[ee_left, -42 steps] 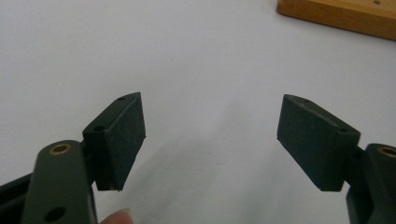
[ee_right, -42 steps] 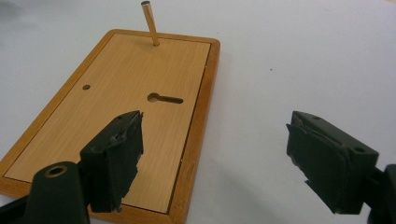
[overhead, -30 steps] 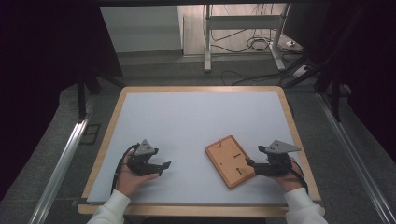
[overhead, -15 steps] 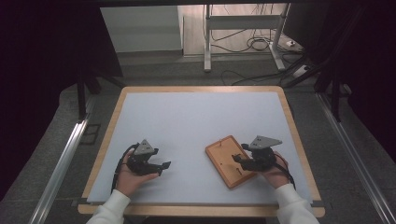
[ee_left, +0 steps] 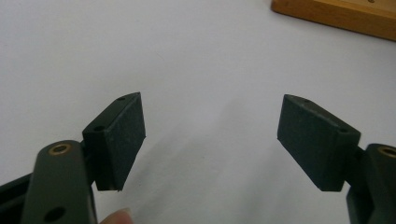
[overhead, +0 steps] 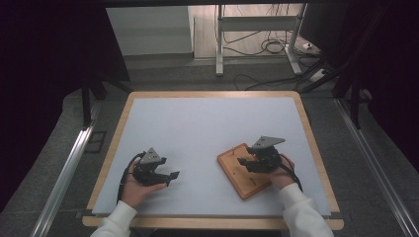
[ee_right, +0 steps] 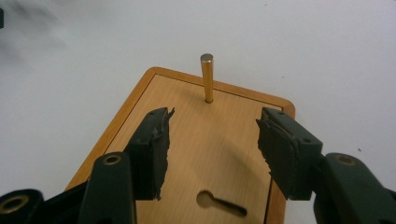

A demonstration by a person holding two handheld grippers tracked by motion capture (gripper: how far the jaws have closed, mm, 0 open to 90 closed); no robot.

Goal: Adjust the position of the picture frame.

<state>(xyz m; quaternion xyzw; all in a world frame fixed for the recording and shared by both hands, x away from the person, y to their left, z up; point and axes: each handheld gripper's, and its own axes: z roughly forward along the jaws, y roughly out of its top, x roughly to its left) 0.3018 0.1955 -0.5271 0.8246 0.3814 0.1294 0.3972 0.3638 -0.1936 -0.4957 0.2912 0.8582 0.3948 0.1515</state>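
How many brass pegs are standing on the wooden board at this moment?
1. The brass peg stands upright near the far end of the wooden board, ahead of the open right gripper. In the high view this gripper covers part of the board, so another could be hidden.

Over the preceding second, the right hand-held gripper (overhead: 245,161) travelled leftward from the bare worktop (overhead: 207,128) beside the wooden board (overhead: 245,171) to a position above the board's surface. Its jaws, spread apart, came to flank open wood short of the upright brass pin (ee_right: 207,77), with the keyhole slot (ee_right: 219,201) below them. The right hand (overhead: 279,174) and sleeve (overhead: 304,212) followed inward. The board itself shifted slightly and turned a little on the worktop.
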